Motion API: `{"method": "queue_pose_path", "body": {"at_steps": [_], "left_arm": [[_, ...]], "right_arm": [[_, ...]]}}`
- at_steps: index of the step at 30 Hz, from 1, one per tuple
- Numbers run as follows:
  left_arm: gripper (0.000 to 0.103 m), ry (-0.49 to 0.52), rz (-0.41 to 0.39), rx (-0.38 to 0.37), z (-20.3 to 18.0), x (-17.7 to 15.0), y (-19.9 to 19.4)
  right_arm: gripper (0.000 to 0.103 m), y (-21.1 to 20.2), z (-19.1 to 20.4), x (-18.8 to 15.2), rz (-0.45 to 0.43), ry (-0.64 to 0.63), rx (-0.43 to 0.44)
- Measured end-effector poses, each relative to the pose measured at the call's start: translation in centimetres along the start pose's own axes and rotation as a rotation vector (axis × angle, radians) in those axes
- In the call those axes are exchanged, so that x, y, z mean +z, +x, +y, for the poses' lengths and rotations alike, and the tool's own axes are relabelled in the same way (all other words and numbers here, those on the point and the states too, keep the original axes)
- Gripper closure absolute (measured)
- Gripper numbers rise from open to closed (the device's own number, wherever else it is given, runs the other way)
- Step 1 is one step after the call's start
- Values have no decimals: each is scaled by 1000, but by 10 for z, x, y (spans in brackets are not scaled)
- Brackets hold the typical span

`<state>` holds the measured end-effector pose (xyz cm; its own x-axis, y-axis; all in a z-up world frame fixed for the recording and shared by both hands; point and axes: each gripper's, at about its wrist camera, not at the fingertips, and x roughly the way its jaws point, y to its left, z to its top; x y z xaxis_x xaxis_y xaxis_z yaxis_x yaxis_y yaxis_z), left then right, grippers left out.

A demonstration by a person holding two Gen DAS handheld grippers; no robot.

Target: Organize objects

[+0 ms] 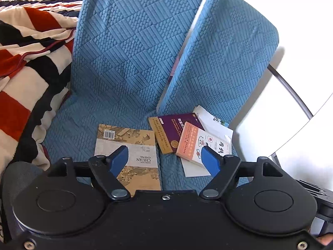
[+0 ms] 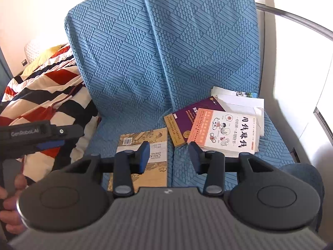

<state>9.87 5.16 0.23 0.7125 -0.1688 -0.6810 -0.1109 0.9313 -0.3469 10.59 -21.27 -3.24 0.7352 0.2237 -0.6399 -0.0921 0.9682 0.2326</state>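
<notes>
A: How were the jaws found?

B: The jaws of the left gripper (image 1: pixel 164 158) were held wide apart, with nothing between them. The jaws of the right gripper (image 2: pixel 169 156) were parted more narrowly, and nothing was gripped there either. Both were held above the seat, clear of the books.

A: Where were the books placed?

B: A tan book (image 1: pixel 133 156) was laid flat on the blue sofa (image 1: pixel 129 58), alone on the left seat cushion. Just beside it, across the seam, a loose pile was seen on the right cushion: an orange-and-white book (image 2: pixel 224 129) was laid on top, a purple book (image 2: pixel 187 123) was partly covered by it, and white books or papers (image 2: pixel 239 102) were tucked underneath at the back, against the backrest.

A: What else was noted around them?

B: A striped blanket (image 1: pixel 27 66) in red, black and cream was heaped at the left end of the sofa, near the tan book but not touching it. In the right wrist view the left gripper was seen from the side in front of that blanket, with a hand (image 2: pixel 10 200) wrapped around its grip. A white wall and a dark curved bar (image 1: pixel 291 91) were seen to the right of the sofa.

A: Was any box or bin seen?

B: None could be made out.
</notes>
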Motion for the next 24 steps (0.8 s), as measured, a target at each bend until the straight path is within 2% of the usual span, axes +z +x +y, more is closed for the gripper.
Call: {"method": "queue_pose_path", "body": {"at_steps": [5,8,14,24], "left_arm": [[26,41,5,-28,-28,-3,8],[24,71,-10,-17,-53,-7,12],[23,95,12,-56,-94,-15,25],[22,109,10,-42,-117,-19,36]], "right_arm": [[58,-8,-15,-3,-15,10,-5],[58,-14,-29,-5,-27,23,-20],[58,-24,-61,-11,-43,55,-76],[58,-27,-94,-18,-65,79,-98]]}}
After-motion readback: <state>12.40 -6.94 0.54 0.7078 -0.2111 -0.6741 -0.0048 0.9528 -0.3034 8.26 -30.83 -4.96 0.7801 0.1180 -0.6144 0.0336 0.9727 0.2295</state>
